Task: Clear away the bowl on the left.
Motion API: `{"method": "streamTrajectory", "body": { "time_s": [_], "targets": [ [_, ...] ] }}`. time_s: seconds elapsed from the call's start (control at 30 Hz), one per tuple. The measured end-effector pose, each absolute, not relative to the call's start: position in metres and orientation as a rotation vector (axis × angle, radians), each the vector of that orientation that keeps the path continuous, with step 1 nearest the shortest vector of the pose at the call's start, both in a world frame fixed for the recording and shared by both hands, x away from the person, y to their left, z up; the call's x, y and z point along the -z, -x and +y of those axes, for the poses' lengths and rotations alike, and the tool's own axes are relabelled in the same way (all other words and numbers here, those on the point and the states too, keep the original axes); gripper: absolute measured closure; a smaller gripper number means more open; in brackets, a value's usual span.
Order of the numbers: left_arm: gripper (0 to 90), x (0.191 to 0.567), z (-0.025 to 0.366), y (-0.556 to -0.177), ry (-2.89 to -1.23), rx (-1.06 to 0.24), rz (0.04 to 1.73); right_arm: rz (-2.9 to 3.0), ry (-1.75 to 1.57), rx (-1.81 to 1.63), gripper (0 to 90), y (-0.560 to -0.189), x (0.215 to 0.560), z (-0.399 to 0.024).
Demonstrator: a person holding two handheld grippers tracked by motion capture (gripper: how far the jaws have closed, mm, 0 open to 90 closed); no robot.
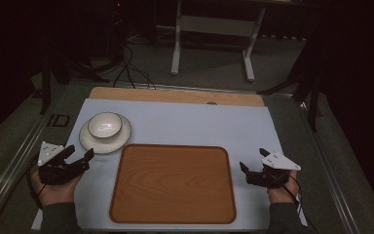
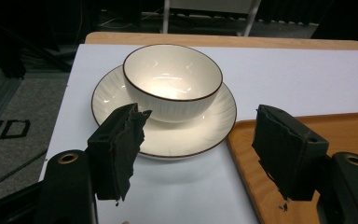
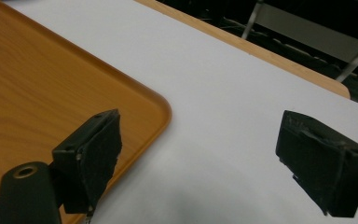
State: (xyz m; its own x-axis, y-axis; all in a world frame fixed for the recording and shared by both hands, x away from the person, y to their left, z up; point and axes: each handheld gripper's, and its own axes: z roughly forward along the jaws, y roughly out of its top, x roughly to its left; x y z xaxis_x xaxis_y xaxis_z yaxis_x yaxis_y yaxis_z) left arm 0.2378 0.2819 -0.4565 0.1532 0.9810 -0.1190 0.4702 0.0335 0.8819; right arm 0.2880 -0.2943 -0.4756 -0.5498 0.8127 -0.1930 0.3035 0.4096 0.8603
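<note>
**Glazed bowl on a saucer, waiting just ahead of spread jaws**

The left gripper (image 2: 196, 149) is held low over the white table mat, its two black jaws spread wide with nothing between them; the foam pads (image 2: 121, 144) on them look ragged and torn at the edges. Straight ahead of those jaws, near but not touching, sits the bowl (image 2: 172, 77), upright on its saucer (image 2: 191, 135). Just to the gripper's right lies the wooden tray (image 1: 173, 183), its near-left corner close beside the saucer's rim.

Both dishes look like glazed ceramic: cream-white, glossy, with a thin dark-brown line round each lip and faint radial ribbing on the saucer. I would judge the bowl stiff, moderately heavy for its size, slick under the pads and liable to chip if knocked. Its wall curves outward, so a pinch across the rim, one pad inside and one outside, seems the surest hold; squeezing the whole body from outside would likely slip upward. The bowl merely rests on the saucer, so it could slide if the saucer alone is lifted.

The tray is flat, wood-grained, with rounded corners and a shallow raised edge. On its far side the right gripper (image 1: 254, 171) rests, jaws likewise apart and empty.
</note>
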Motion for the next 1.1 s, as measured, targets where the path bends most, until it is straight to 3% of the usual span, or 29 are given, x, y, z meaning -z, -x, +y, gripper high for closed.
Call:
{"method": "streamTrajectory", "body": {
  "time_s": [0.57,1.1],
  "targets": [
    [33.6,0.434,0.292,-0.257,-1.519,-0.745,1.418,2.02,-0.962,-1.106,13.8,-0.287,0.474,-0.297],
    [32.9,0.429,0.281,-0.287,-1.585,-0.768,1.394,1.971,-0.971,-1.144,13.8,-0.286,0.472,-0.298]
  ]
}}
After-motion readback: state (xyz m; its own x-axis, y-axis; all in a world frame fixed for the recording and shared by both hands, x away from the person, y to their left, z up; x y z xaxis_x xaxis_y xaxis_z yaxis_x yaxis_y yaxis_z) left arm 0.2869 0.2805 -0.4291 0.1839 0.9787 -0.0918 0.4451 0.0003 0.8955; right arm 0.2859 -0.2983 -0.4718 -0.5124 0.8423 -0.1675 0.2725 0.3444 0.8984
